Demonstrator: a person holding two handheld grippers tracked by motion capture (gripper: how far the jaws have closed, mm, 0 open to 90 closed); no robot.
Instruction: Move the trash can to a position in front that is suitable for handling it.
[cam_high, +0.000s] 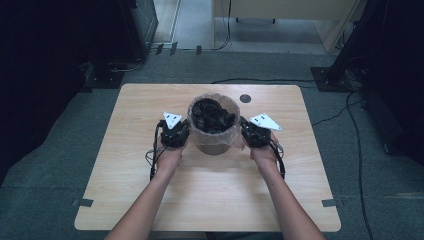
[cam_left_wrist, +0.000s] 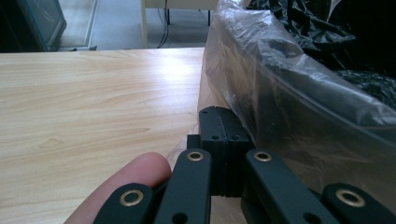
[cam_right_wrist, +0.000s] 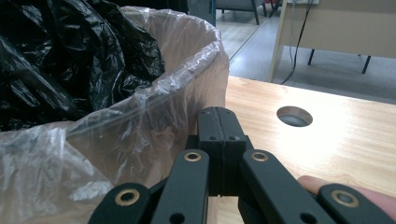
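At the centre of the frame, the left gripper (cam_high: 174, 133) and right gripper (cam_high: 256, 134), jaws clenched together on nothing, flank a clear-lined bin (cam_high: 214, 126) (stuffed with black plastic (cam_high: 212, 116)) on the wooden table (cam_high: 125, 165).

table (cam_high: 125, 165): pale matt wood | liner (cam_right_wrist: 154, 126): clear crinkled plastic, possibly glossy

Grey carpet floor (cam_high: 45, 165), dark surroundings, pale wooden desk (cam_high: 280, 10) beyond, trailing cables (cam_high: 357, 150).
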